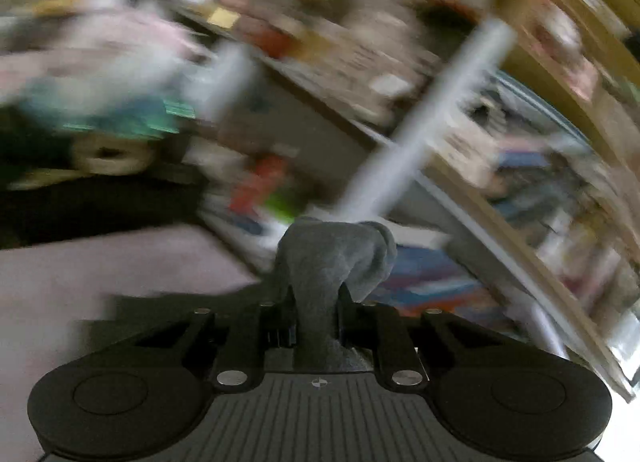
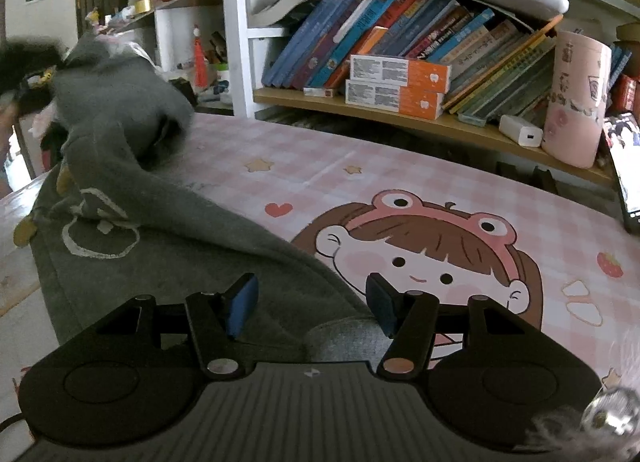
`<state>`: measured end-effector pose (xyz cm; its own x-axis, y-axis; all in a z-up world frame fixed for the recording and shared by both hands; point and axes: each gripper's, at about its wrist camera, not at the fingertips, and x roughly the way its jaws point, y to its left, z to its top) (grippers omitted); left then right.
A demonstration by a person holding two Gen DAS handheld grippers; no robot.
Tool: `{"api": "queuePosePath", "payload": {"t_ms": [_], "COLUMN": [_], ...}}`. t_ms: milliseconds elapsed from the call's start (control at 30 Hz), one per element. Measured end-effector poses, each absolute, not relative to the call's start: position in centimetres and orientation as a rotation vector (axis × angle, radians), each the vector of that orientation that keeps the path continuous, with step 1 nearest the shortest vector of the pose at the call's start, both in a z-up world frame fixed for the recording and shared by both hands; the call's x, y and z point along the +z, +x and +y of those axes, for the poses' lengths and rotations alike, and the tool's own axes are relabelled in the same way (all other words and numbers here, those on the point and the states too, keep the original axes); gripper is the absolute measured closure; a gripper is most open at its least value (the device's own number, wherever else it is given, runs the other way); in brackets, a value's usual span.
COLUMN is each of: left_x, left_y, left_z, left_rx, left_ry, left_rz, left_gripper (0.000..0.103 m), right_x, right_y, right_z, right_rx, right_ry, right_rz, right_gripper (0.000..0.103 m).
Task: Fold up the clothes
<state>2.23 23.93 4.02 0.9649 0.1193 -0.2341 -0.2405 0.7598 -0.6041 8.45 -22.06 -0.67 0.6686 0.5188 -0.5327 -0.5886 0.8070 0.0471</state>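
A grey garment (image 2: 160, 262) with a white outline print lies on the left part of the pink cartoon desk mat (image 2: 400, 181). One end of it is lifted high at the far left. My left gripper (image 1: 316, 302) is shut on a bunch of the grey garment (image 1: 332, 258) and holds it in the air; that view is heavily blurred. It shows as a dark blur at the far left of the right wrist view, at the lifted end. My right gripper (image 2: 312, 302) is open and empty, low over the garment's near right edge, with a grey cuff between its blue pads (image 2: 240, 306).
A bookshelf (image 2: 400, 117) with leaning books and orange boxes (image 2: 396, 81) runs along the back of the desk. A pink cylindrical container (image 2: 576, 97) and a white charger (image 2: 520, 129) stand on the shelf at the right. A dark screen (image 2: 628, 181) is at the right edge.
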Motion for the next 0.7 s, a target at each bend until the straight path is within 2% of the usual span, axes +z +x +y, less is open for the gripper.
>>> {"api": "queuePosePath", "payload": {"t_ms": [67, 167, 233, 300, 333, 567, 700], "left_x": [2.4, 0.7, 0.8, 1.2, 1.3, 1.5, 1.0], "left_y": [1.2, 1.1, 0.7, -0.2, -0.4, 0.8, 1.4], "left_z": [25.3, 25.4, 24.5, 23.7, 23.3, 21.3, 21.2], "left_rx": [0.277, 0.317, 0.331, 0.327, 0.309, 0.224, 0.196], "left_ry": [-0.636, -0.557, -0.507, -0.470, -0.462, -0.415, -0.438], "left_rz": [0.312, 0.451, 0.428, 0.370, 0.348, 0.295, 0.290], "left_gripper": [0.086, 0.076, 0.055, 0.039, 0.036, 0.026, 0.025], "right_x": [-0.4, -0.3, -0.3, -0.2, -0.3, -0.9, -0.4], "right_y": [8.2, 7.9, 7.8, 7.7, 7.6, 4.5, 2.6], "right_z": [-22.0, -21.9, -21.8, -21.8, -21.9, -22.7, -23.6], "right_rx": [0.641, 0.650, 0.646, 0.640, 0.637, 0.660, 0.680], "right_ry": [-0.132, -0.138, -0.145, -0.145, -0.141, -0.134, -0.151], "right_rz": [0.550, 0.543, 0.543, 0.544, 0.548, 0.605, 0.633], "right_gripper": [0.046, 0.046, 0.046, 0.046, 0.045, 0.045, 0.045]}}
